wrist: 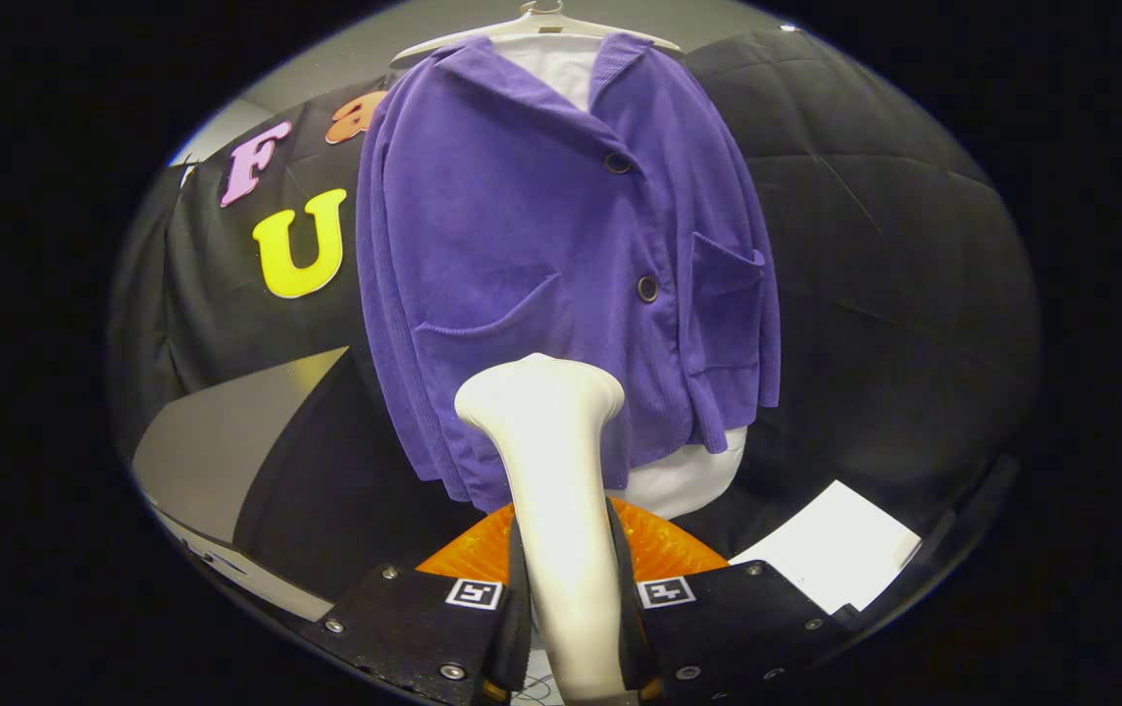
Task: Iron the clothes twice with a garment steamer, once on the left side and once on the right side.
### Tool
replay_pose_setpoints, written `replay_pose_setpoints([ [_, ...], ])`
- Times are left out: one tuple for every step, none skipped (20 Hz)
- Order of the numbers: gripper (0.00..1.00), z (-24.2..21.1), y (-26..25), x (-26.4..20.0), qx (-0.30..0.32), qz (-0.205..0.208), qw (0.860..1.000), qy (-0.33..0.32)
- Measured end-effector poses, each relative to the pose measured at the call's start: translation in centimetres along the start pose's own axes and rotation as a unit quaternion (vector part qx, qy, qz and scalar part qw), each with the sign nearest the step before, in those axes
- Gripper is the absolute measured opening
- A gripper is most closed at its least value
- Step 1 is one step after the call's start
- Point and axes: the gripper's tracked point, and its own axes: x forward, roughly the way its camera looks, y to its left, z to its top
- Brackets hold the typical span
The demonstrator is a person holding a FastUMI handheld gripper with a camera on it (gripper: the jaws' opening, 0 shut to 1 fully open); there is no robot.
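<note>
A purple corduroy jacket (541, 255) hangs over a white shirt (688, 476) on a pale hanger (534, 27), straight ahead of the fingers. A cream-white garment steamer (551, 471) stands upright between my fingers, its flared head at the jacket's lower hem, just left of the button line. My gripper (571, 618) is shut on the steamer's handle, both black fingers pressing its sides. The steamer's head covers part of the hem, and whether it touches the cloth is unclear.
Black quilted booth cloth (875, 255) hangs behind and right of the jacket. An orange ribbed part (659, 544) sits just behind the fingers. A white sheet (831, 544) lies on the floor to the right, a grey floor patch (228, 441) to the left.
</note>
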Motion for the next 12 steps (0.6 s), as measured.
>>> replay_pose_setpoints([
  [0.36,0.6,-0.4,-0.7,0.007,-0.001,1.0,-0.004],
  [0.36,1.0,-1.1,-1.5,0.009,-0.005,1.0,-0.009],
  [0.36,1.4,-1.7,-2.1,0.009,-0.01,1.0,-0.012],
  [0.36,1.5,-2.9,-2.9,0.012,-0.013,1.0,-0.018],
  [0.36,2.4,-3.4,-3.7,0.016,-0.015,0.999,-0.024],
  [0.37,3.3,-3.7,-4.2,0.018,-0.016,0.999,-0.034],
  [0.37,4.2,-4.1,-4.6,0.02,-0.017,0.999,-0.041],
  [0.37,5.0,-4.7,-5.0,0.023,-0.019,0.998,-0.047],
  [0.36,5.8,-5.0,-5.4,0.026,-0.019,0.998,-0.053],
  [0.37,6.8,-5.2,-5.8,0.03,-0.02,0.998,-0.061],
  [0.37,7.6,-5.5,-6.1,0.033,-0.02,0.997,-0.067],
  [0.37,8.6,-5.8,-6.5,0.034,-0.022,0.996,-0.076],
])
